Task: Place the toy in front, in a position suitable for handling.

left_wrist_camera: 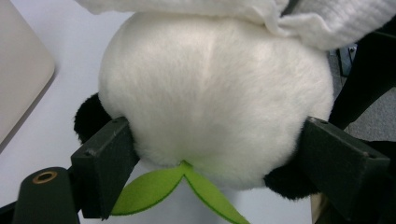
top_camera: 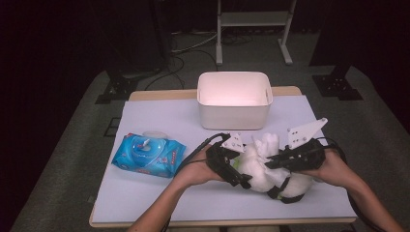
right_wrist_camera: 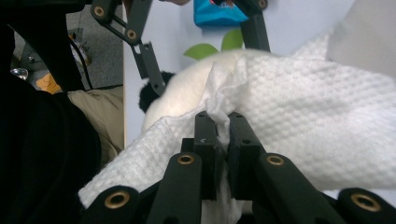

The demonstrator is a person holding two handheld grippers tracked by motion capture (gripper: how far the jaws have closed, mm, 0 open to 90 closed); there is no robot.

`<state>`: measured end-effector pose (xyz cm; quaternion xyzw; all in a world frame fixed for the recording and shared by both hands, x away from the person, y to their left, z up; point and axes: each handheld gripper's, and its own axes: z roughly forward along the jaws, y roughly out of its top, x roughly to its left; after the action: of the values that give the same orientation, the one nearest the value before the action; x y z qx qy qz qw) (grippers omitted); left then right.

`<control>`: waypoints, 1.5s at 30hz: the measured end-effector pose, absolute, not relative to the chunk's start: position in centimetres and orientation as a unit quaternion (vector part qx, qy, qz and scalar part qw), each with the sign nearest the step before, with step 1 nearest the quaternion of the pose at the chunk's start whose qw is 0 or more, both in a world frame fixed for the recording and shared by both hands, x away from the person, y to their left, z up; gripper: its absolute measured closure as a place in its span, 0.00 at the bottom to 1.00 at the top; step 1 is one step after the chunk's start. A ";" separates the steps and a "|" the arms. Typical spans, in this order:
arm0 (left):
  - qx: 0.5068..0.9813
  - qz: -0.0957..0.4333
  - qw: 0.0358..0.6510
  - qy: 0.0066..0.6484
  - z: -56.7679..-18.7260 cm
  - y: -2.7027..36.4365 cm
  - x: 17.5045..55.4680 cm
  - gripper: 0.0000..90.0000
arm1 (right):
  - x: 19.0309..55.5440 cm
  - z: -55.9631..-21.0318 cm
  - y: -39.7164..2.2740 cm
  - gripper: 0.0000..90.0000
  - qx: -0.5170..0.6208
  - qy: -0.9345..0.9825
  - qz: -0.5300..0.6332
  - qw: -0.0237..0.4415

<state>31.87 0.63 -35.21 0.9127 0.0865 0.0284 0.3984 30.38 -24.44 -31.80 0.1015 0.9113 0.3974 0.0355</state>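
Note:
A white plush toy (top_camera: 263, 180) with black ears and a green felt leaf (left_wrist_camera: 154, 189) lies at the front middle of the table. My left gripper (top_camera: 240, 174) comes at it from the left, and its jaws press into both sides of the round white body (left_wrist_camera: 210, 93). A white textured wipe (right_wrist_camera: 303, 107) is draped over the top of the toy. My right gripper (right_wrist_camera: 223, 119) is shut on a pinched fold of that wipe, coming from the right side (top_camera: 270, 163). In the right gripper view, one of the left gripper's fingers (right_wrist_camera: 148, 63) shows beyond the toy.
A white bin (top_camera: 234, 121) stands at the back middle of the pale table (top_camera: 145, 193). A blue pack of wet wipes (top_camera: 147, 154) lies to the left of my left hand. The table's front edge runs close under both forearms.

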 end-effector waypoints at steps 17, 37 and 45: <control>0.910 0.013 0.404 0.097 -36.9 2.0 31.9 0.16 | 30.9 -34.1 -27.0 0.92 0.143 0.918 0.369 0.027; 0.905 -0.016 0.412 0.107 -37.0 2.2 31.7 0.11 | 28.9 -35.8 -27.7 0.93 0.155 0.907 0.390 0.019; 0.904 -0.028 0.411 0.112 -37.4 1.9 31.8 0.11 | 28.5 -36.2 -27.5 0.93 0.153 0.908 0.390 0.018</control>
<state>31.83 1.91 -37.40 0.9043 0.1122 -0.0281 0.4110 28.50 -27.48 -36.16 0.1531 0.9078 0.3900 0.0180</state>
